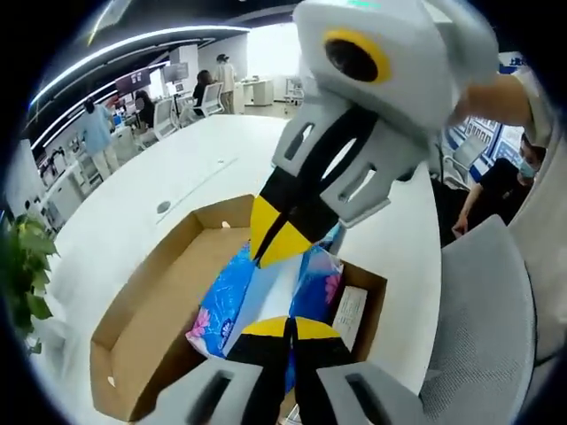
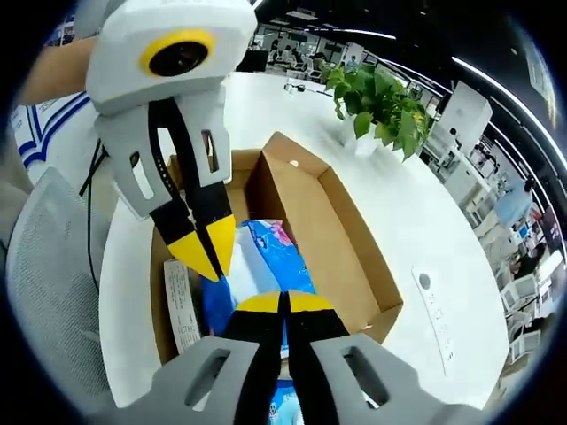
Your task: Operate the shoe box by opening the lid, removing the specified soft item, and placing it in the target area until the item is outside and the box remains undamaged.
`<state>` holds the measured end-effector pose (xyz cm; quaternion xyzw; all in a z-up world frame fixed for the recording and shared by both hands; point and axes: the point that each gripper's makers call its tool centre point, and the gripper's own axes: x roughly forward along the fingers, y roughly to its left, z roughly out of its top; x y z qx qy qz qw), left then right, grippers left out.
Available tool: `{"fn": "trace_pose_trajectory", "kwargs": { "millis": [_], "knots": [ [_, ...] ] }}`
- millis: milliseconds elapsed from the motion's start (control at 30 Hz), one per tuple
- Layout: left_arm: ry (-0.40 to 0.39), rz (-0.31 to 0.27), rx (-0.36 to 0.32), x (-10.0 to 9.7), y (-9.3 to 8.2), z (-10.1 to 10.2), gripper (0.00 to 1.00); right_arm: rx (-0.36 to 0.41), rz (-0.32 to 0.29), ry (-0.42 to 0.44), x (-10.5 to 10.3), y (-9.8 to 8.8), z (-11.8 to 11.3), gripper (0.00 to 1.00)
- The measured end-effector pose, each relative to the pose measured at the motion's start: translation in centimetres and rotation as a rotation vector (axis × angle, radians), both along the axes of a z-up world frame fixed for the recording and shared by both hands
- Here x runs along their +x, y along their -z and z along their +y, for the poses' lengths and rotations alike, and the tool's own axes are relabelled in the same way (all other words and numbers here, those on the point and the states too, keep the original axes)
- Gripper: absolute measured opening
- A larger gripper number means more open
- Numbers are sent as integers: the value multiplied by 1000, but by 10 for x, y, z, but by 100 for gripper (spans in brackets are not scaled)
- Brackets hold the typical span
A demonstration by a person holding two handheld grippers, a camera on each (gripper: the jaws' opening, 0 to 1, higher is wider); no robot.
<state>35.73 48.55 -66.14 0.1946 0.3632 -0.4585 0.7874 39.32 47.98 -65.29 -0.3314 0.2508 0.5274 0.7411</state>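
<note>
Looks down along the left gripper (image 1: 288, 326) into an open cardboard shoe box (image 1: 146, 310), lid out of sight. Finds its two yellow-tipped jaws pressed together, tips down on a blue floral soft pack (image 1: 226, 301) lying inside the box toward its right-hand end; cannot tell whether any wrapper is pinched between them. Meets the right gripper (image 1: 275, 237) coming in from the upper right, jaws likewise closed, tips resting on the far part of the same pack. Notes a white printed paper slip (image 1: 350, 314) flat on the box floor just beside the pack. Takes in a broad white table (image 1: 177, 177) under the box, with a small round fitting and a long flush panel set into it, a green plant (image 1: 27, 266) at its left edge and a grey mesh chair (image 1: 487, 328) drawn up on the right. Shows, beyond the table, a bright open office with ceiling light strips, desks, white chairs, several people standing well apart (image 1: 97, 133) and one person seated near the right edge (image 1: 505, 177). From the right gripper view, looks along closed jaws onto the pack from the opposite side, with the left gripper dropping in from the upper left, its tips nearly touching each other and on the pack, the plant beyond the box's far end, and a socket strip (image 2: 434, 314) in the tabletop.
</note>
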Motion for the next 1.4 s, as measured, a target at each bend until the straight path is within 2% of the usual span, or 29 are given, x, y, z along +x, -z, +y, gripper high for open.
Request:
{"fn": "trace_pose_trajectory", "kwargs": {
  "millis": [300, 500, 600, 967, 1033, 1400],
  "knots": [
    [23, -47, -5, 0, -29, -10, 0, 38, -35, 1, -3, -31, -13, 0],
    [50, -65, -24, -2, -44, -28, 0, 48, -44, -7, -8, -44, -23, 0],
    [65, -68, -26, -4, -47, -40, 0, 46, -48, -4, -9, -50, -35, 0],
    [139, -64, -38, -4, -53, -90, 0, 21, -46, 44, -12, -53, -90, 0],
    [161, -60, -42, -4, -53, -104, 0, 22, -41, 60, -11, -53, -100, 0],
    [210, -44, -49, 3, -47, -153, 0, 29, -36, 110, -7, -49, -152, 0]
  ]
}}
